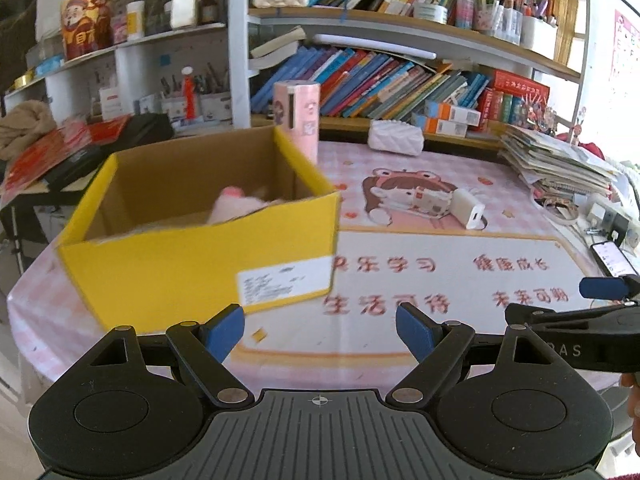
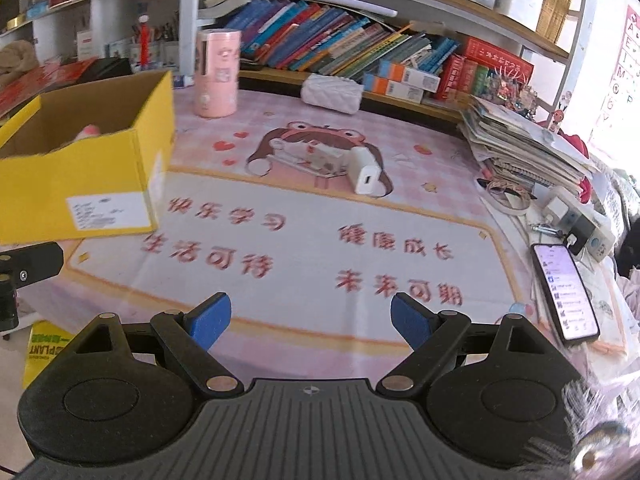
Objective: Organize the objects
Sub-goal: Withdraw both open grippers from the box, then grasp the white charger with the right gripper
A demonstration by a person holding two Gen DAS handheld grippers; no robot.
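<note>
- The open yellow cardboard box (image 1: 192, 264) sits at the left of the pink printed table mat (image 2: 320, 240), a pink plush toy (image 1: 236, 208) inside.
- The white charger block (image 2: 365, 172) lies mid-mat.
- My left gripper (image 1: 320, 332) is spread wide, holding nothing.
- My right gripper (image 2: 310, 320) likewise gapes, touching nothing.

A child's study corner at home: crowded wooden bookshelves of colourful books (image 2: 320, 48), a worktop under a pink cartoon-printed mat (image 2: 320, 240), pen-filled stationery pots (image 1: 500, 16), and stacked paper workbooks (image 2: 520, 144).
</note>
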